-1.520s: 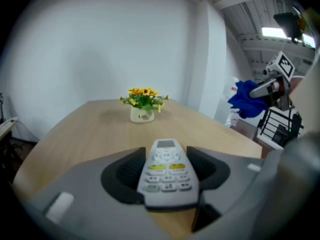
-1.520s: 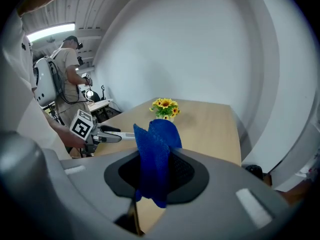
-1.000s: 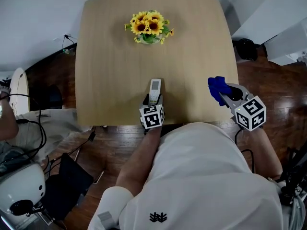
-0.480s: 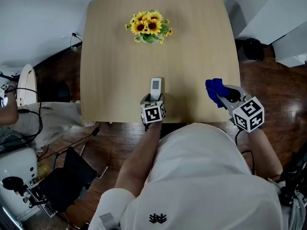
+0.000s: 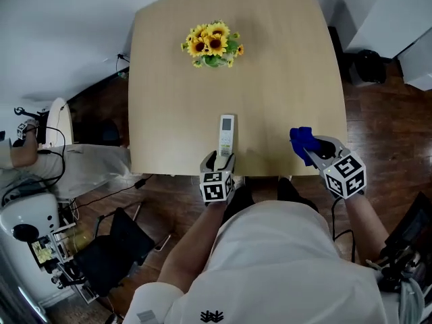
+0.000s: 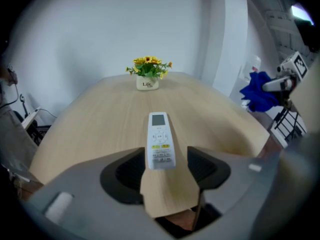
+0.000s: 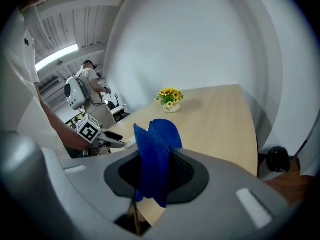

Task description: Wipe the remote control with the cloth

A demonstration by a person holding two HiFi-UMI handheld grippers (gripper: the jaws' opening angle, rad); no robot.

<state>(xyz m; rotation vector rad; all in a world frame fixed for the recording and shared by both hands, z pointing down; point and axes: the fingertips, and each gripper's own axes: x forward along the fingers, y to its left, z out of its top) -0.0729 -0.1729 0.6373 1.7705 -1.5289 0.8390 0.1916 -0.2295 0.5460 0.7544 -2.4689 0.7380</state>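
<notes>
Head view: the remote control point(image 5: 227, 135) lies lengthwise on the bench point(image 5: 169, 79), straight ahead of the left hand-held gripper point(image 5: 219, 158), its near end between part-open jaws that do not grip it. The right hand-held gripper point(image 5: 308, 147), farther off, clamps the cloth point(image 5: 301, 138).

Lab-like room, cables point(image 5: 63, 155), white equipment point(image 5: 25, 225) on dark wood floor point(image 5: 385, 133)

I see a pale wooden bench point(image 5: 283, 79) filling the upper middle of the head view. A small pot of sunflowers point(image 5: 213, 44) stands towards its top. A white remote control point(image 5: 227, 133) lies flat near its bottom edge, pointing up the frame.
</notes>
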